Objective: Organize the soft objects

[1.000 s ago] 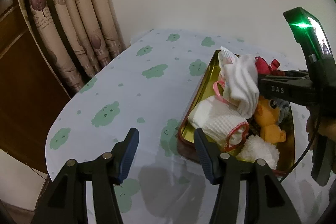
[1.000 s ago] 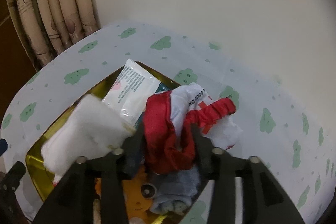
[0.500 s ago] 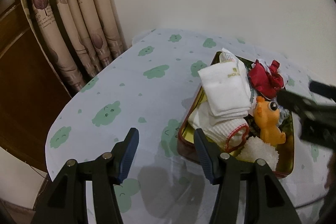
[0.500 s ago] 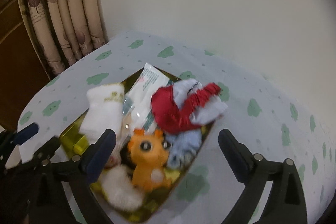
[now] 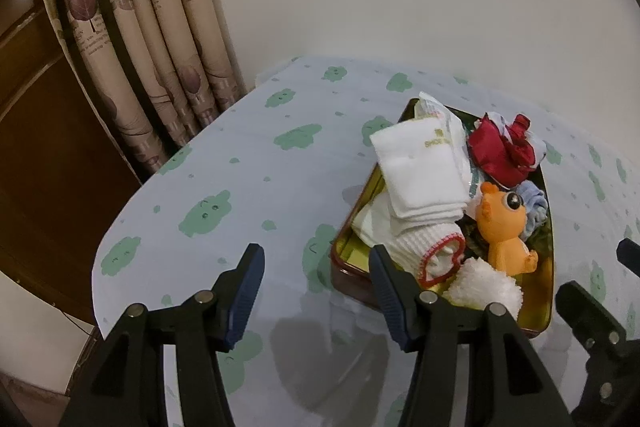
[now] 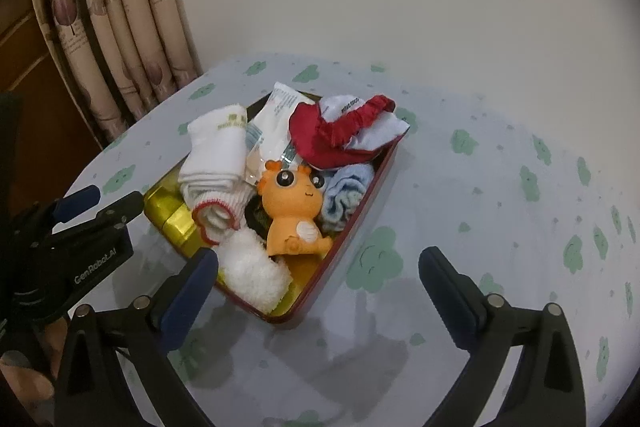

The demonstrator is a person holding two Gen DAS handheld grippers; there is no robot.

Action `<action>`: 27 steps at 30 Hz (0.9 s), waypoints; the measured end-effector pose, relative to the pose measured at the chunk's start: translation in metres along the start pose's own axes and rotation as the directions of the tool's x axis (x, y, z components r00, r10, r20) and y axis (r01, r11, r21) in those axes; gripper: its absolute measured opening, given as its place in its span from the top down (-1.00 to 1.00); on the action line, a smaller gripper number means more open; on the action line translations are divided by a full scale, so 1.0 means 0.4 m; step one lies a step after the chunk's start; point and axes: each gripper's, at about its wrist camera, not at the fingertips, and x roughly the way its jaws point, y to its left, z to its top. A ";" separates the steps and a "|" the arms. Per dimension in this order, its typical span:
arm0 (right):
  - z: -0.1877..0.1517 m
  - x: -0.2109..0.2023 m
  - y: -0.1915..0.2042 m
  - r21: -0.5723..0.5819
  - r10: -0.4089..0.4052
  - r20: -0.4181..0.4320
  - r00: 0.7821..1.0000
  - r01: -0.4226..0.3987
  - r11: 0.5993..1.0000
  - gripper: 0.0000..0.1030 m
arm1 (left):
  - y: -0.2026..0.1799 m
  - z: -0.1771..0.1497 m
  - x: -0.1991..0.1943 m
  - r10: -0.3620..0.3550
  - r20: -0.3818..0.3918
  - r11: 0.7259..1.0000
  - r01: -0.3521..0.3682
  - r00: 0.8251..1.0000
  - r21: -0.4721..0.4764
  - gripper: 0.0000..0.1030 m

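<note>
A gold tin with a red outside (image 6: 360, 211) holds a heap of soft things. A red-and-white cloth (image 6: 332, 139) lies loose at its far end, beside folded white socks (image 6: 218, 151) and a wipes packet (image 6: 276, 119). An orange toy (image 6: 292, 203), a blue cloth (image 6: 346, 195) and a fluffy white cloth (image 6: 252, 271) fill the near end. My right gripper (image 6: 320, 259) hangs wide open over the tin's near right corner, holding nothing. My left gripper (image 5: 316, 255) stands open over the tablecloth just left of the tin (image 5: 360, 203), nothing between its fingers.
The round table wears a pale cloth with green cloud prints (image 6: 500, 187), bare to the right of the tin. Beige curtains (image 5: 160, 47) hang at the back left beside a white wall. The table's edge (image 5: 100, 267) drops off at the left.
My right gripper let go of the red-and-white cloth, opened wide and drew back from the tin. The cloth now lies in the tin. My left gripper stayed put.
</note>
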 end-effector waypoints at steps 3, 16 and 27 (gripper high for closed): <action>-0.004 0.010 -0.002 -0.001 0.003 -0.021 1.000 -0.003 1.000 -0.93 | -0.006 -0.001 0.001 -0.010 -0.005 1.000 0.010 1.000 0.002 -0.08; -0.020 0.022 0.009 -0.012 0.000 -0.055 0.998 -0.001 1.000 -0.94 | -0.014 -0.001 0.001 -0.027 -0.016 1.000 0.027 1.000 0.001 -0.08; -0.028 0.037 0.013 -0.011 0.014 -0.080 0.997 -0.015 1.000 -0.94 | -0.017 -0.001 0.003 -0.018 -0.020 1.000 0.018 1.000 -0.001 -0.08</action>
